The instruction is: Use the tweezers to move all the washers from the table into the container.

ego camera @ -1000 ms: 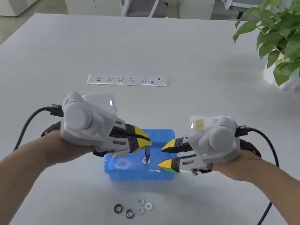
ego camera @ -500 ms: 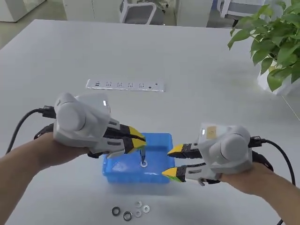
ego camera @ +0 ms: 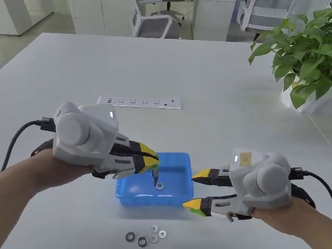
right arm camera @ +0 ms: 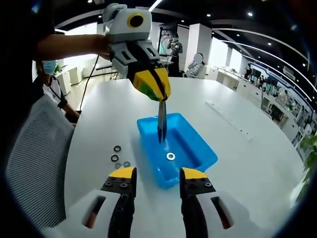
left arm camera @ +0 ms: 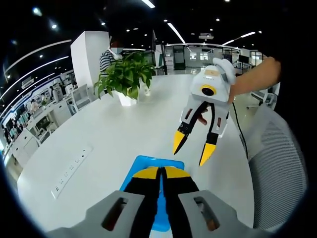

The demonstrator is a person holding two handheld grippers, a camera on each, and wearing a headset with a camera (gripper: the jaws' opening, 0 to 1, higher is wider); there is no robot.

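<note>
Pinching tweezers (right arm camera: 161,121), left gripper (ego camera: 152,160) hangs over container (ego camera: 179,165); washer (right arm camera: 171,156) lies just below tips. Right gripper (ego camera: 193,192), spread, has drawn back from container since earlier.

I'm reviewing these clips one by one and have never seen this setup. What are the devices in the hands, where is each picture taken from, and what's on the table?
No robot here: a person holds a two-jaw gripper in each hand. The head view comes from a headset camera looking down; each round view comes from a camera on one gripper. The left gripper is shut on tweezers, which point down into a blue container holding one washer. The right gripper is open and holds nothing. More washers lie on the white table beside the container, a power strip farther back.
</note>
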